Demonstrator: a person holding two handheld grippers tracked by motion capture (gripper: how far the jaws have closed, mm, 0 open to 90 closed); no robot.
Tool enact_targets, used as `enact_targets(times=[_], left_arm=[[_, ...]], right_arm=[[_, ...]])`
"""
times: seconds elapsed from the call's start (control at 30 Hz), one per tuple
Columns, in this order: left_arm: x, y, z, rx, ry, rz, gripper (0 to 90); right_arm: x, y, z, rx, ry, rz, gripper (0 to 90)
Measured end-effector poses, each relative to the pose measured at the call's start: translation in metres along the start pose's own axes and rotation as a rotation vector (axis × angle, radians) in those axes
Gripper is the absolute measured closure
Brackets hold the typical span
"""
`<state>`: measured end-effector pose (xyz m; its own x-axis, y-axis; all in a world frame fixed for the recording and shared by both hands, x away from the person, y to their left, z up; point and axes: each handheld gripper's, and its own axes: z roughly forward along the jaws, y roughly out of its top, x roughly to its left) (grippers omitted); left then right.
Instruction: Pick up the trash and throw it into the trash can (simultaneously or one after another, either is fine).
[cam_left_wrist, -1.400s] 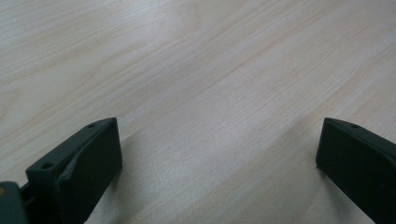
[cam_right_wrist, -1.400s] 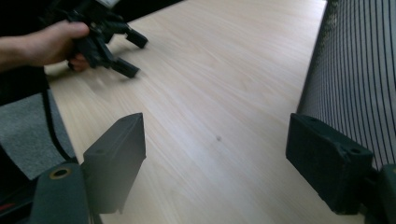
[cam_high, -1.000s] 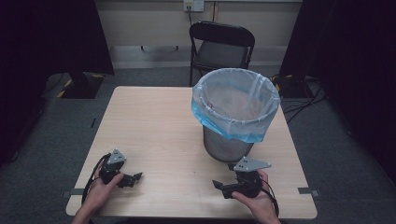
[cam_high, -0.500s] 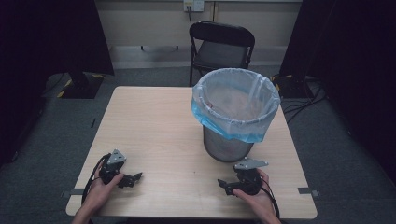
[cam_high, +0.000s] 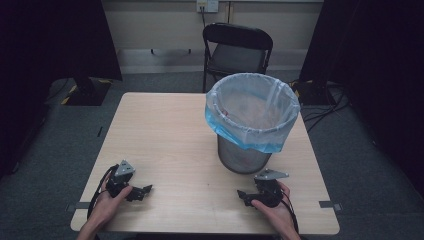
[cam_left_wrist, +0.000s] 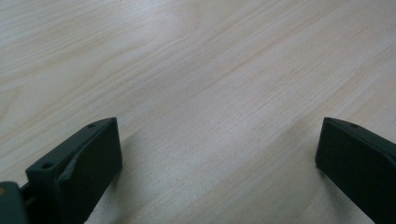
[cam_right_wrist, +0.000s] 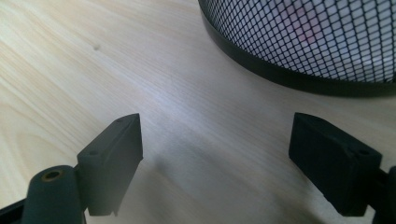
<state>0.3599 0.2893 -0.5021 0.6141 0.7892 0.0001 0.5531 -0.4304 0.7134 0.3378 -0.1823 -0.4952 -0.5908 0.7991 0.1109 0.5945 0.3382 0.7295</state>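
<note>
A mesh waste bin (cam_high: 243, 159) lined with a blue bag (cam_high: 252, 112) stands right of centre on the table (cam_high: 160, 130). The right gripper (cam_high: 243, 196) rests just near of it, the left gripper (cam_high: 142, 190) far left; both jaws spread empty, likely waiting.

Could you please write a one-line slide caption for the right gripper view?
Open right gripper low over the wooden table, facing the black mesh wastebasket.

The counter (cam_high: 165, 135) lies bare across its left and middle; the lined mesh bin (cam_high: 250, 125) stands right of centre, just ahead of the right gripper (cam_high: 250, 197).
</note>
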Motion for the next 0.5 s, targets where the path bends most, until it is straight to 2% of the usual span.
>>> enact_targets(times=[0.13, 0.2, 0.4, 0.5], left_arm=[[0.0002, 0.0, -0.0002, 0.003, 0.001, 0.003, 0.0], [-0.0001, 0.0, 0.0, 0.0, 0.001, 0.0, 0.0], [0.0004, 0.0, -0.0006, 0.007, 0.003, 0.008, 0.0], [-0.0002, -0.0001, -0.0002, 0.001, 0.003, -0.001, 0.0]], right_arm=[[0.0053, -0.0024, 0.0038, -0.01, -0.051, -0.063, 15.9], [0.0068, -0.0027, 0.0046, -0.006, -0.063, -0.086, 15.5], [0.0078, -0.0029, 0.0053, -0.005, -0.071, -0.097, 15.2], [0.0079, -0.0029, 0.0053, -0.005, -0.072, -0.097, 15.3]])
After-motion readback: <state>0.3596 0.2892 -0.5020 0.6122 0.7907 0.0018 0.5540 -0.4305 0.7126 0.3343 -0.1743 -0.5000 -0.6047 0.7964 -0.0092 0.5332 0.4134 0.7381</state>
